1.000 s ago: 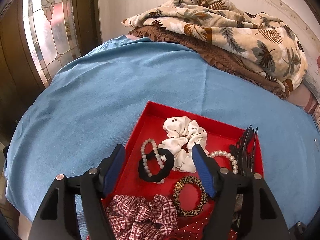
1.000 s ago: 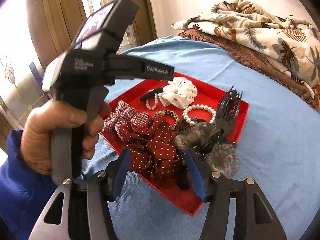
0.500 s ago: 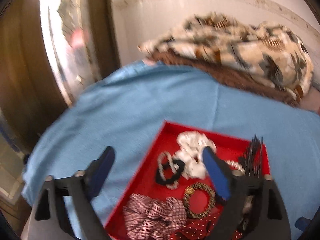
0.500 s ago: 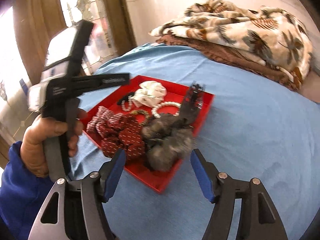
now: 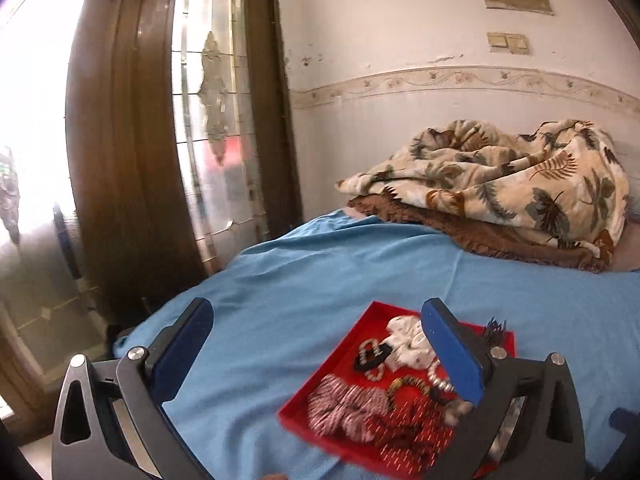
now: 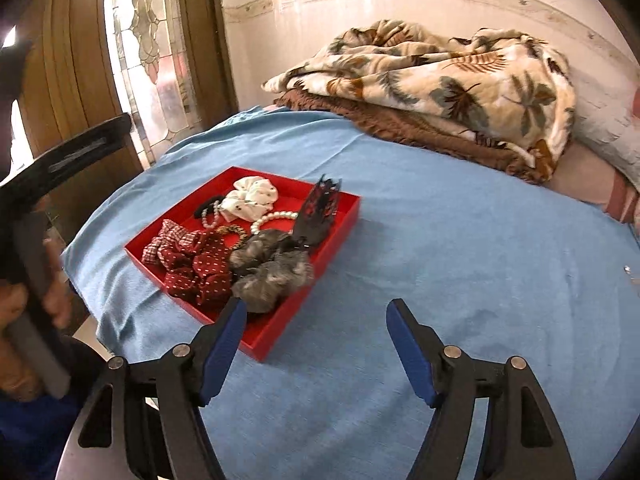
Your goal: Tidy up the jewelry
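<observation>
A red tray [image 6: 340,216] of hair accessories and beaded bracelets sits near the left edge of a blue bedspread [image 6: 460,260]. Both grippers hang clear of it, empty: the left gripper [image 5: 316,344] and the right gripper [image 6: 316,344] each have fingers spreading wider. The tray looks filled; backing away smoothly would avoid jostling it. In the left view motion blur smears the tray's contents.
</observation>
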